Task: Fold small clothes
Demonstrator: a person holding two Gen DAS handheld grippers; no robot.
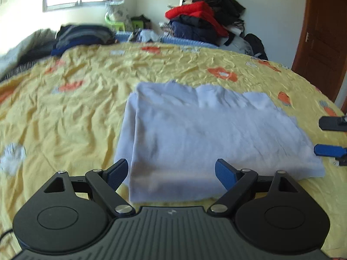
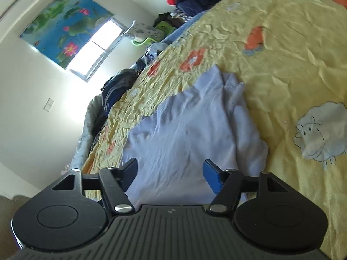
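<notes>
The pale lilac garment [image 1: 208,138] lies on the yellow printed bedspread [image 1: 71,112], towards the near edge of the bed. It has already been doubled over: the top layer sits fairly square, with a lower layer showing along its left side and a ragged, uneven edge at the far side. From the right wrist view the cloth [image 2: 186,130] looks less tidy, with a seamed part bunched and rumpled along one side.

The left gripper [image 1: 171,173] hangs just above the near edge of the garment, its jaws apart and nothing between them. The right gripper [image 1: 331,136] shows at the garment's right side; its jaws are also apart and empty, with the cloth below them rather than in them.

I judge that one fold is laid and both hands are free, so the step in hand is the pause between folds. The next move probably calls for each gripper to pinch an edge or corner, taking all layers together, and to carry it across evenly; the bunched side may want smoothing first.

Beyond the bed stands a pile of clothes [image 1: 201,21] against the wall.
</notes>
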